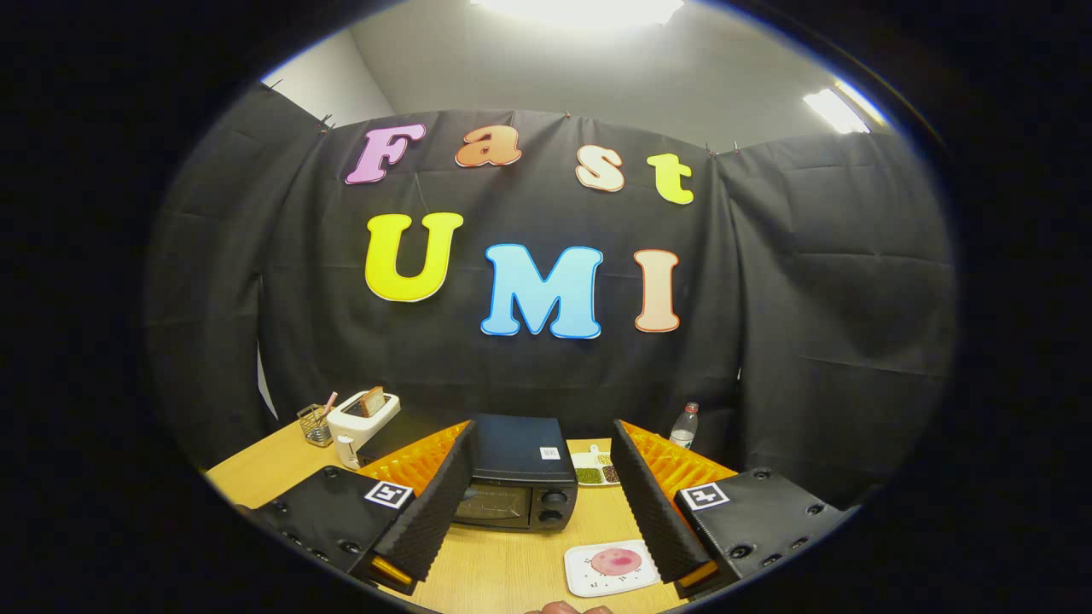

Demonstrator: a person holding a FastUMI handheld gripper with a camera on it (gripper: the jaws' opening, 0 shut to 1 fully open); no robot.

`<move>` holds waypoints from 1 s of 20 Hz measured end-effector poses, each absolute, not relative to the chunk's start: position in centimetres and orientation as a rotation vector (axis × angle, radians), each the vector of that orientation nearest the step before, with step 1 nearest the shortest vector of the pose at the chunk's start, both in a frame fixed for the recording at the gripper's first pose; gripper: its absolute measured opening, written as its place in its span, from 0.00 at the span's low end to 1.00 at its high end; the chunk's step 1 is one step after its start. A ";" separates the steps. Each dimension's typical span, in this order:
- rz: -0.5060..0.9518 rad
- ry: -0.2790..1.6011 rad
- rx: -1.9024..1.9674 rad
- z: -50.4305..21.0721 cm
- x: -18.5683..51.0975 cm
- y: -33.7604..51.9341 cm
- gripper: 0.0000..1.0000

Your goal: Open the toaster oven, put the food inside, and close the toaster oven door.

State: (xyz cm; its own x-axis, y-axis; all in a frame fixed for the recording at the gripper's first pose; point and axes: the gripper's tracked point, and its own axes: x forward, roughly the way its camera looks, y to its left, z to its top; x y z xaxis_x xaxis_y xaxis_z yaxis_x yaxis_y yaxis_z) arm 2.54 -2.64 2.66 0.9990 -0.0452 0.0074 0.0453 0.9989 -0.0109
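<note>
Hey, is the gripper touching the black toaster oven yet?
Apart. In the gripper view the open gripper hangs short of the black toaster oven, bare wooden table showing between fingertips and closed oven door.

**Gripper spread wide above the table, oven door shut**

The gripper (546, 499) hangs with its fingers set wide apart, gripping nothing. Beyond them, between the tips, sits a black boxy toaster oven (512, 473) on the pale wooden table (503, 567), door closed. Just inside the right finger lies a white square plate (610, 569) carrying pink round food (616, 561). Past the left finger stands a white pop-up toaster (363, 422).
</note>
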 end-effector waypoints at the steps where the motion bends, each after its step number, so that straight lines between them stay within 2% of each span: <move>1: -0.041 -0.003 -0.009 2.8 3.0 -2.4 0.98; 8: -0.041 0.032 -0.003 2.6 6.1 -1.2 0.98; 20: 0.010 0.185 0.021 -4.1 12.6 4.0 0.98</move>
State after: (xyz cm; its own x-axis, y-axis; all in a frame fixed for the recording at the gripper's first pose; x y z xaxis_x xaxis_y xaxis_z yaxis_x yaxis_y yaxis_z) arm 12.56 4.00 -4.12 0.9829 0.0118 -0.1836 -0.0079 0.9997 0.0221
